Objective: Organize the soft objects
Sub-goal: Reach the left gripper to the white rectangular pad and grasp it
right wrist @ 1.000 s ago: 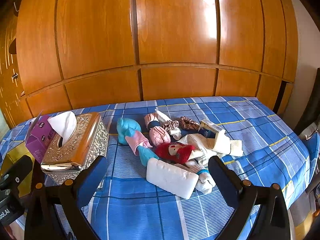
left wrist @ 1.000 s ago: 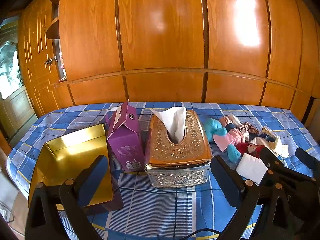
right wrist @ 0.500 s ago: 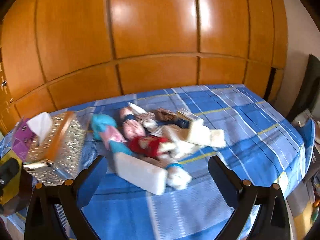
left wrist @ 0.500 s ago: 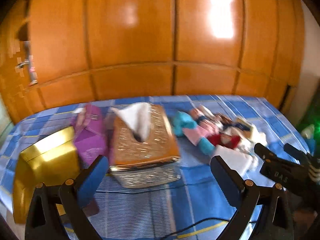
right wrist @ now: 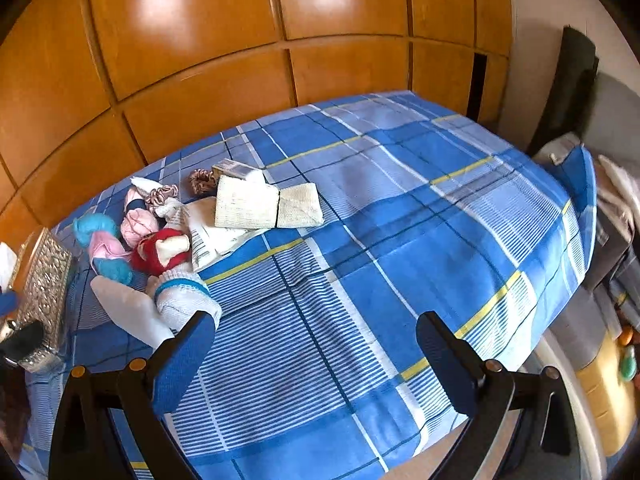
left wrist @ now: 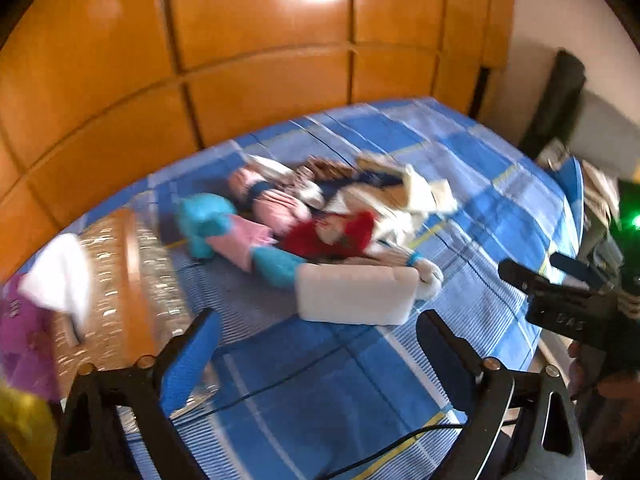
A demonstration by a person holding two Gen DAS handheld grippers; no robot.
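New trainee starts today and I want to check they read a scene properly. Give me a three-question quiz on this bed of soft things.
1. True or false: the left gripper holds the white sponge block.
2. Which lies nearest the red-haired doll? A) cream knitted cloth B) pink-and-blue plush C) brown scrunchie
3. Fill in: the ornate tissue box stands on the ___ plaid bedspread.

Key: 1 false, its jaws are closing on nothing. 2 B. 3 blue.
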